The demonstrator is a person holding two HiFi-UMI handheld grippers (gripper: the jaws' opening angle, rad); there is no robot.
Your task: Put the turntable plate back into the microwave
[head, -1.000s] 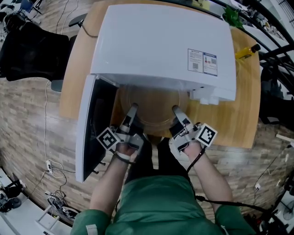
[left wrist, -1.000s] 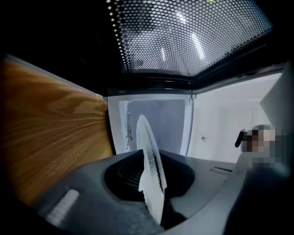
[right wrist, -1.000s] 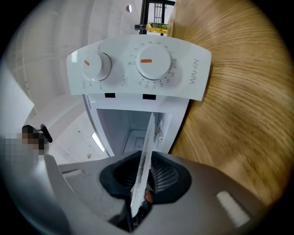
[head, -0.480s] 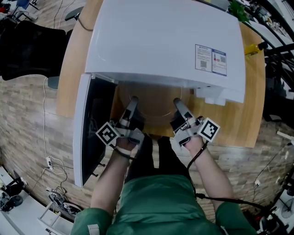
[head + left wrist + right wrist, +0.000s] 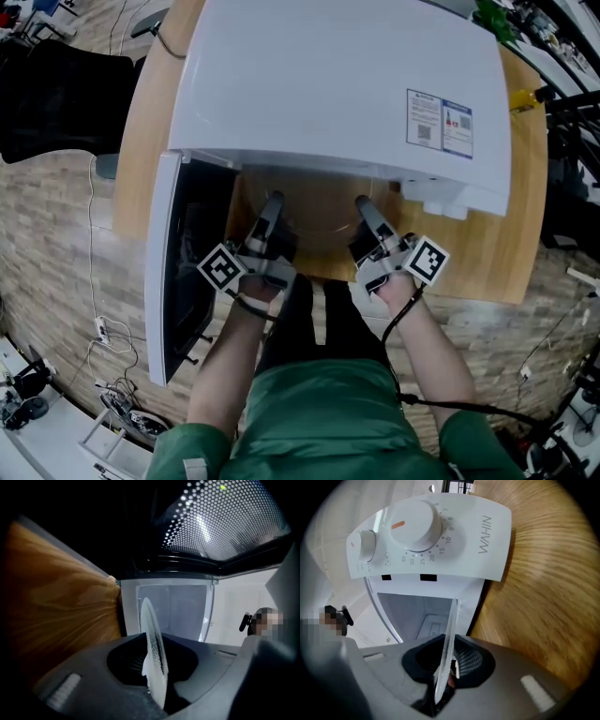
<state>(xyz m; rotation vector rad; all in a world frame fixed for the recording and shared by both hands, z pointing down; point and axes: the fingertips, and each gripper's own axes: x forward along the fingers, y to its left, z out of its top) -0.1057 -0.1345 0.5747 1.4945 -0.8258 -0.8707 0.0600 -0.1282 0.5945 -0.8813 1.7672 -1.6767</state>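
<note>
Pushed further toward the white microwave (image 5: 328,84) than a second ago, the glass turntable plate (image 5: 317,217) now lies mostly under the oven's top, at the mouth of the cavity. The grippers have gone in with it.

At far left, the microwave door (image 5: 183,272) hangs wide open. Beside it, the left gripper (image 5: 272,208), held by a person in a green top, is clamped on the plate's left rim. The left gripper view shows the glass edge-on between the jaws, with the pale cavity ahead.

Across the plate, the right gripper (image 5: 364,211) pinches the right rim in the same way, the thin glass wedged between its jaws. The right gripper view also shows the control panel (image 5: 426,536) with its two round dials beside the opening.

Further right, a printed label (image 5: 439,122) sits on the oven's top. The wooden table (image 5: 511,258) shows beyond the microwave's right corner.
</note>
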